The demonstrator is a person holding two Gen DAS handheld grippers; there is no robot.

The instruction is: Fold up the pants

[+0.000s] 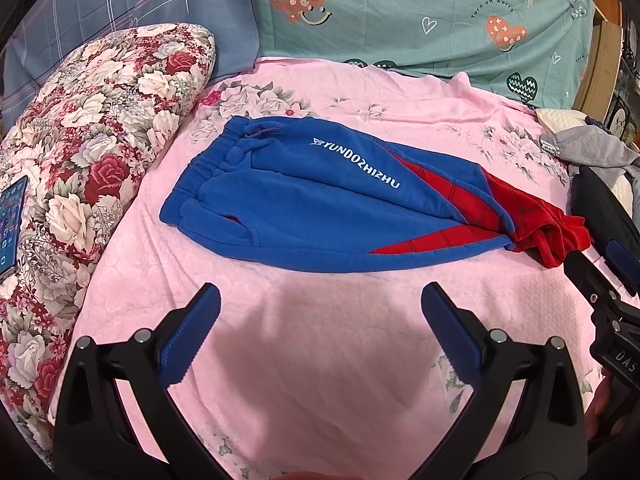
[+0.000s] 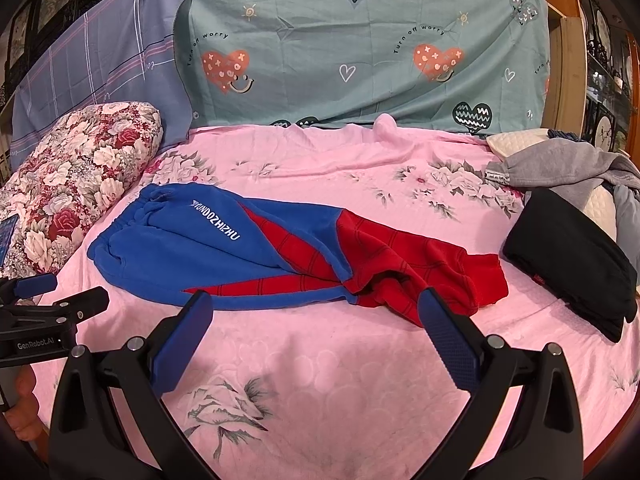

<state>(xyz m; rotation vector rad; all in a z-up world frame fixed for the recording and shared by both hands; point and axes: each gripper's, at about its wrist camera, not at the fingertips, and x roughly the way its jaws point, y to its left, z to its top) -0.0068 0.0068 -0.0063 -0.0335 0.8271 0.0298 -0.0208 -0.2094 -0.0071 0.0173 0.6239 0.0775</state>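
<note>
Blue and red fleece pants [image 1: 320,216] lie on the pink bedsheet [image 1: 320,360], folded lengthwise with one leg over the other, waistband at the left, red cuffs bunched at the right. White lettering runs along the top leg. My left gripper [image 1: 320,304] is open and empty, hovering just in front of the pants' near edge. My right gripper [image 2: 316,312] is open and empty, close to the pants [image 2: 280,256] near the red lower legs; its right finger [image 2: 448,344] overlaps the cuffs in view. The right gripper also shows at the right edge of the left wrist view [image 1: 600,264].
A floral pillow [image 1: 88,168] lies at the left with a phone [image 1: 10,224] on it. A folded black garment [image 2: 572,268] and grey clothes [image 2: 560,168] lie at the right. Patterned sheets [image 2: 360,48] hang behind the bed.
</note>
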